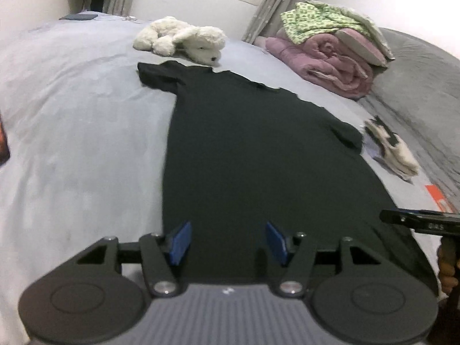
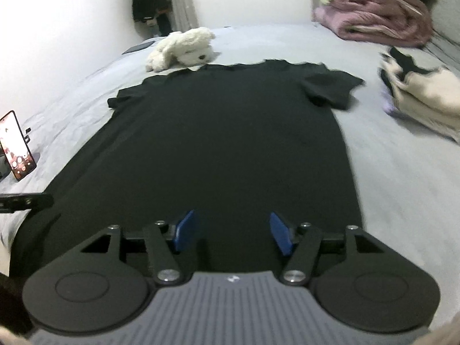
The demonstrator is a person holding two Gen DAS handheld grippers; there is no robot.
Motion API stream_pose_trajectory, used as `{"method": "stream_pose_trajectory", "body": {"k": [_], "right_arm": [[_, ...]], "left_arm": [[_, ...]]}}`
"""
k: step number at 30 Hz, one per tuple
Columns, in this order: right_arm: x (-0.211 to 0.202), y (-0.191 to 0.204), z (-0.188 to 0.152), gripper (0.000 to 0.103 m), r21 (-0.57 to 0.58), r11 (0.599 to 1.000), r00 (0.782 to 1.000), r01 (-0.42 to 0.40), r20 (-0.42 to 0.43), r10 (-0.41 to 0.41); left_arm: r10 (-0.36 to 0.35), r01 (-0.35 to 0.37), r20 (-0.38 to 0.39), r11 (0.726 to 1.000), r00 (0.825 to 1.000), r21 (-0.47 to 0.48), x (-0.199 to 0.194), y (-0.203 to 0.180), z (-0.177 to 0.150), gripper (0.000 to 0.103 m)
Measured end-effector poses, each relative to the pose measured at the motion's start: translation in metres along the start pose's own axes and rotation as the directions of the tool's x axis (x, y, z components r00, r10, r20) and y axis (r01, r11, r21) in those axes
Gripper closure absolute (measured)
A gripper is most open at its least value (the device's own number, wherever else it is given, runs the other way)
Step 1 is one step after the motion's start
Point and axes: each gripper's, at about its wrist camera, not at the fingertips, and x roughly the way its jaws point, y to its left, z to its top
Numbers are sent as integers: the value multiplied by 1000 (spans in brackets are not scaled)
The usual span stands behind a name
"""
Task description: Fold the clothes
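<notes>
Left wrist view.
- Left gripper [image 1: 228, 243]: jaws spread wide, blue pads [image 1: 181, 241] well apart, nothing between them. It hangs over the near hem end of the shirt.
- Black T-shirt [image 1: 244, 149]: spread flat on the bed, running straight ahead of the gripper, collar at the far end. Left side edge lies just outside the left pad; the hem is hidden under the gripper body. One sleeve reaches far ahead to the left, the other ahead to the right.
- Grey bed sheet [image 1: 80, 120]: broad bare stretch left of the gripper, lightly creased.
- White plush dog [image 1: 184, 40]: beyond the collar, just beside it.
- Pink quilt [image 1: 325, 60]: rolled, far ahead to the right, with green patterned cloth [image 1: 310, 20] on top.
- Black-and-cream garment [image 1: 391, 146]: right of the shirt, near the right sleeve.
- Right gripper [image 1: 419, 220]: its dark edge shows at the right border; jaws hidden in this view.

Right wrist view.
- Right gripper [image 2: 231, 234]: jaws wide apart, blue pads [image 2: 280, 234] empty, over the hem end of the shirt.
- Black T-shirt [image 2: 224, 138]: flat, ahead of the gripper; right side edge runs just outside the right pad.
- Bed sheet [image 2: 402, 201]: open to the right of the gripper.
- Phone [image 2: 17, 146]: propped upright, left of the shirt.
- Plush dog [image 2: 184, 49], quilt [image 2: 376, 14]: far ahead.
</notes>
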Motion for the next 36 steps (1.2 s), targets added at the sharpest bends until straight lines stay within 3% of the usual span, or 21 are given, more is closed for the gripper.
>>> {"method": "stream_pose_trajectory", "body": {"k": [8,15,22,28,32,35,36], "right_arm": [[59,28,37,38,-51,997,998,-59,-27,57],[109,48,69,38,-94,991,995,-97,-37,94],[153,67,99,38,-127,982,991,-137,-29,134],[175,84,137,38,-146,967,978,-208,-53,202],[182,93,178,38,-113,962,968,-250,-42,247],[187,100,209,38,-84,956,960,-281,-31,280],[190,104,219,38,-78,953,956,-293,-29,292]], "left_arm": [[73,-73,7,995,997,-70,55,24,59,43],[77,-67,41,975,996,-211,96,57,99,43],[97,-35,134,914,986,-403,116,104,126,44],[79,33,209,874,975,-486,140,119,145,46],[82,72,256,839,963,-540,153,131,146,70],[68,86,267,847,961,-524,157,134,144,91],[61,87,267,856,962,-510,158,133,145,92]]}}
